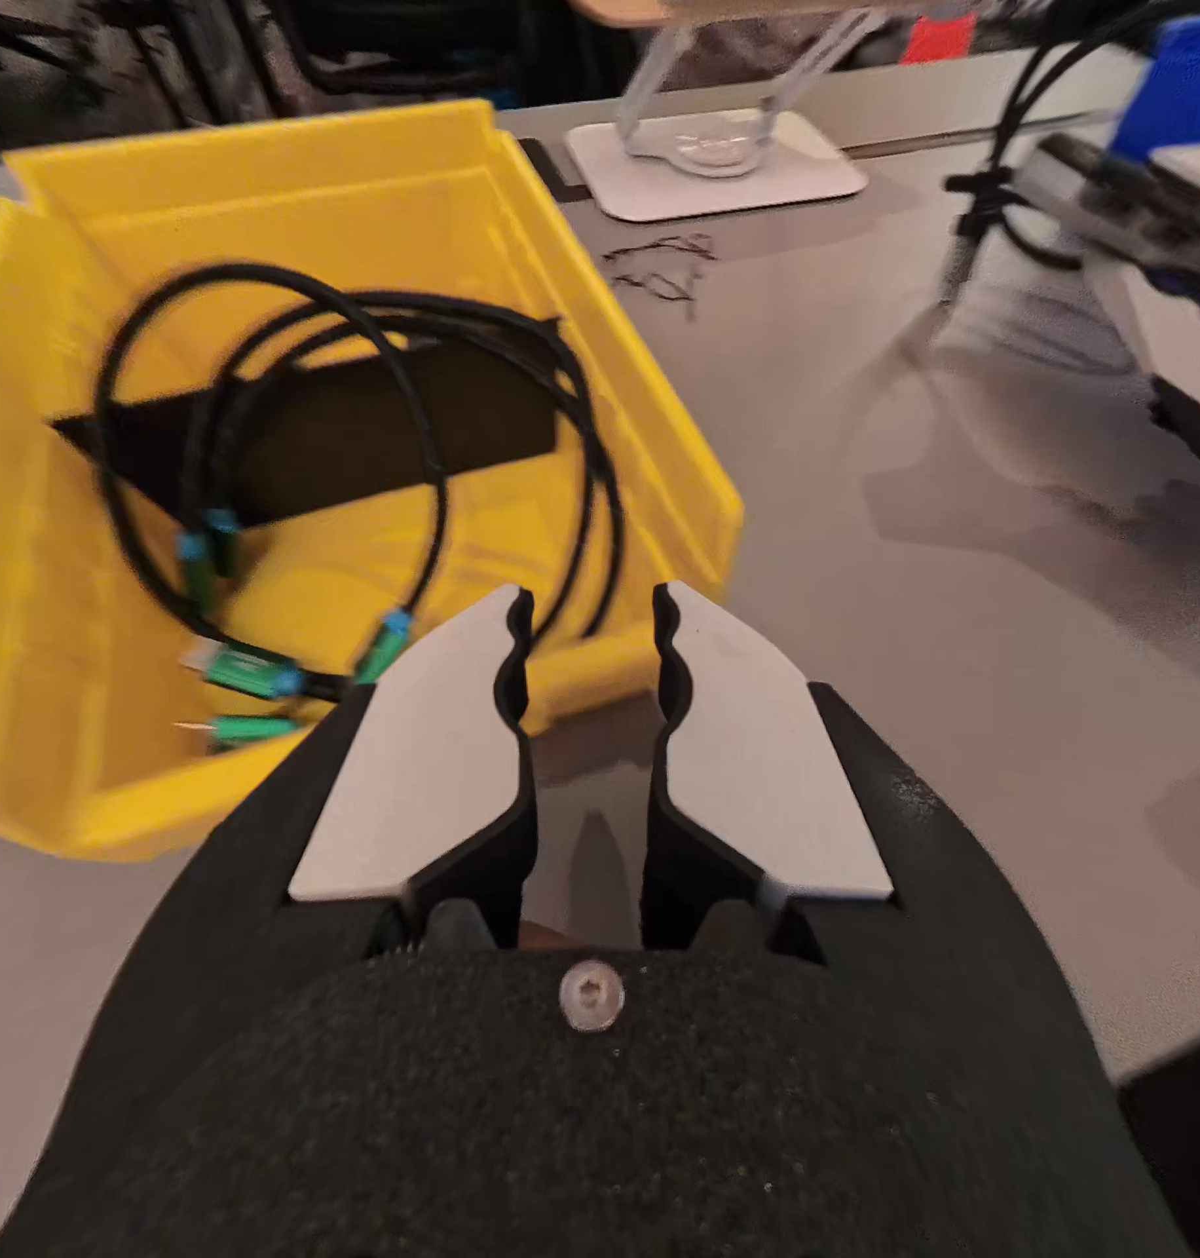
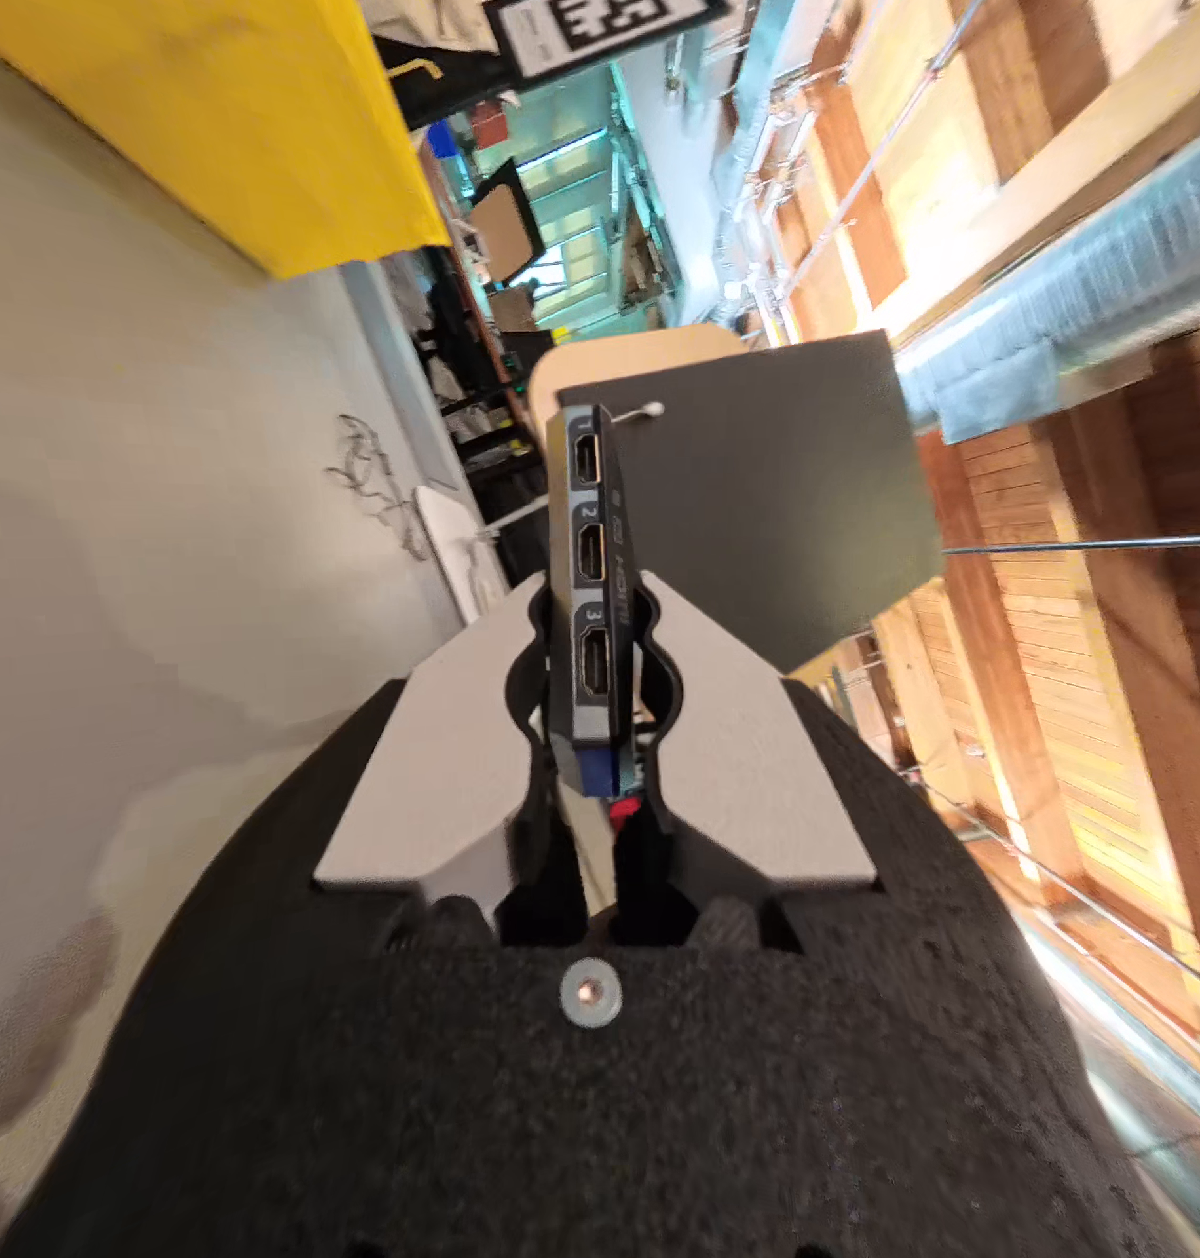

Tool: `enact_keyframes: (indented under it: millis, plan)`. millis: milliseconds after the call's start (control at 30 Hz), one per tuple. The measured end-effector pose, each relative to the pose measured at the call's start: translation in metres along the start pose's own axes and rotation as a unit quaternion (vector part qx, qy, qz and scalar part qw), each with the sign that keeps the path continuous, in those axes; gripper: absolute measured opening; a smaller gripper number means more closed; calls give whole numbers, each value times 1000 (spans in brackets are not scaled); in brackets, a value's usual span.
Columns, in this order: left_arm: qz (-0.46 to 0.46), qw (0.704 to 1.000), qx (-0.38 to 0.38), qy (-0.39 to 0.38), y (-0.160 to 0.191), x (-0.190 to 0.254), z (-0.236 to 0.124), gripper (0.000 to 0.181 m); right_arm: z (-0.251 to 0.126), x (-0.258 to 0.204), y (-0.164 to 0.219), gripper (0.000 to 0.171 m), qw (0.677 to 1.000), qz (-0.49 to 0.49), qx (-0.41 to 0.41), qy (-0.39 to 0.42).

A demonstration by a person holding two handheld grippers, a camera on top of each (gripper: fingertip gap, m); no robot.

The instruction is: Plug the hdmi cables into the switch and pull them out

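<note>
**Switch clamped in right gripper; cables coiled in bin**

We find the slim dark HDMI switch [image 2: 587, 578], a flat box with a grey port face, clamped between the fingers of the right gripper [image 2: 587, 599]. It stands on its narrow end, held near the lower end, with most of its length projecting forward past the fingertips. Three ports run along the visible face, and all three are empty. A blue part and a red part show at the end of the switch nearest the camera, down between the fingers; we cannot tell what they are.

We note the thin black HDMI cables [image 1: 352, 436] lying in loose loops inside the open yellow plastic bin [image 1: 584, 354]. Their green plugs with blue collars [image 1: 243, 670] are bunched at the bin's near corner, with two more standing further in. A flat black panel [image 1: 379, 422] lies on the bin floor beneath the loops.

The left gripper [image 1: 592, 599] hovers above the bin's near right rim with its jaws parted by a moderate gap and nothing between them.

The bin stands on a grey table [image 1: 856, 613]. Beyond it we record a white stand base [image 1: 713, 170] and, at the right edge, a bundle of black leads [image 1: 1005, 170] beside blurred equipment. The right wrist view is rolled sideways; the yellow bin wall [image 2: 243, 122] shows upper left.
</note>
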State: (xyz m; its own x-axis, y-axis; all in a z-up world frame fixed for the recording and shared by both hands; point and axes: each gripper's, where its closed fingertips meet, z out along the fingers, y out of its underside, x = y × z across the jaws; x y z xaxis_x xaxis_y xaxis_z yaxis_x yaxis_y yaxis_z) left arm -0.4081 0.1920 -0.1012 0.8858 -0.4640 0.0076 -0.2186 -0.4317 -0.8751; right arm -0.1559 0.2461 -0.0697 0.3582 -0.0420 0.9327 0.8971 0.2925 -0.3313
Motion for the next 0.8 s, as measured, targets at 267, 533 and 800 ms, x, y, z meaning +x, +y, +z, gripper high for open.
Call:
enact_keyframes:
  millis: [267, 533, 800]
  plan:
    - [84, 972, -218, -37, 8, -64, 76, 34, 2, -69, -19, 20, 998, -22, 30, -59]
    - [185, 975, -114, -56, -30, -50, 45, 6, 4, -71, -7, 20, 997, -3, 10, -76]
    - [547, 833, -32, 74, -3, 96, -44, 6, 3, -68, -9, 20, 996, 16, 18, -80]
